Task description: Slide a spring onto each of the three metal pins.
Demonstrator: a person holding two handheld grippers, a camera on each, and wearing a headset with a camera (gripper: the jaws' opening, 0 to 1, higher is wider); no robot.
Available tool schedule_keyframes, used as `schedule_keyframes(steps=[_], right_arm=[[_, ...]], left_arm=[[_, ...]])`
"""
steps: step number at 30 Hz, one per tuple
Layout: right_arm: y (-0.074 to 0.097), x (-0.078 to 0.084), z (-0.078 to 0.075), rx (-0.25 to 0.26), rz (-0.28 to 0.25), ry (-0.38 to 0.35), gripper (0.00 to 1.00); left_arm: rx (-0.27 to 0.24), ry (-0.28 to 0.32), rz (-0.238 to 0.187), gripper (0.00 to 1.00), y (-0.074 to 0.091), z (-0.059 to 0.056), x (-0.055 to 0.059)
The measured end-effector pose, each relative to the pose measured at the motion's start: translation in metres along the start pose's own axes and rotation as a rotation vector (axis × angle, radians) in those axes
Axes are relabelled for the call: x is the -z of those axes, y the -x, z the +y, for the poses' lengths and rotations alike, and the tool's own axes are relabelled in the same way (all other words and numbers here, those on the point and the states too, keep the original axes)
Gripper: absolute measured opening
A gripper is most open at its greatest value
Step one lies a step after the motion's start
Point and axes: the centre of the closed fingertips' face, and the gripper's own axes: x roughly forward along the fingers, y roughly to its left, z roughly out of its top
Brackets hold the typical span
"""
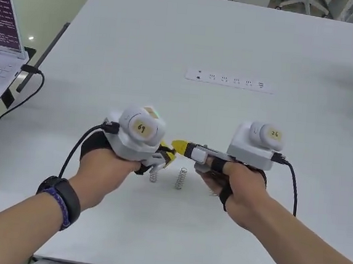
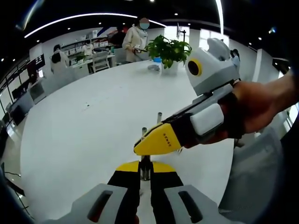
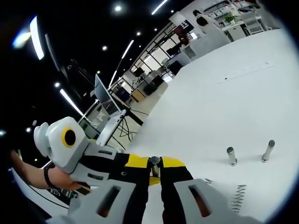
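One loose coiled steel spring (image 1: 180, 178) lies on the white bench (image 1: 172, 45), below the meeting tips of the left hand-held gripper (image 1: 165, 157) and right hand-held gripper (image 1: 180, 146), per head view.

Left gripper view: jaws nearly together on a slim grey metal piece (image 2: 145, 169), pin or spring undetermined. The right unit's yellow tip crosses before two upright metal pins (image 2: 159, 117).

Right gripper view: jaws closed about a third metal pin (image 3: 154, 160), seen end-on; the other two stand nearby.

The desk (image 1: 172, 39) is smooth, matt white; the pins (image 3: 231, 156) are polished metal; the spring (image 1: 180, 178) is bright wire.
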Motion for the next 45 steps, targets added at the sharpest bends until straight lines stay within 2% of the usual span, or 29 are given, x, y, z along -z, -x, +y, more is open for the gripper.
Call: schedule_keyframes(steps=[11,15,25,35,45], right_arm=[[0.001,-0.005,-0.002,0.036,0.017,0.083,0.05],[0.002,-0.005,-0.002,0.047,0.04,0.132,0.05],[-0.003,-0.002,-0.003,0.065,0.073,0.201,0.05],[-0.009,-0.005,0.001,0.045,0.118,0.307,0.06],[-0.015,-0.009,-0.003,0.047,0.176,0.396,0.08]], left_arm=[[-0.002,0.024,-0.036,0.0,-0.003,0.0,-0.005],[0.003,0.031,-0.046,0.0,-0.006,0.0,-0.006],[-0.004,0.061,-0.063,0.0,-0.009,0.002,-0.002],[-0.033,0.016,-0.13,0.0,-0.009,0.01,-0.004],[-0.04,0.011,-0.153,0.0,-0.015,0.018,-0.007]])
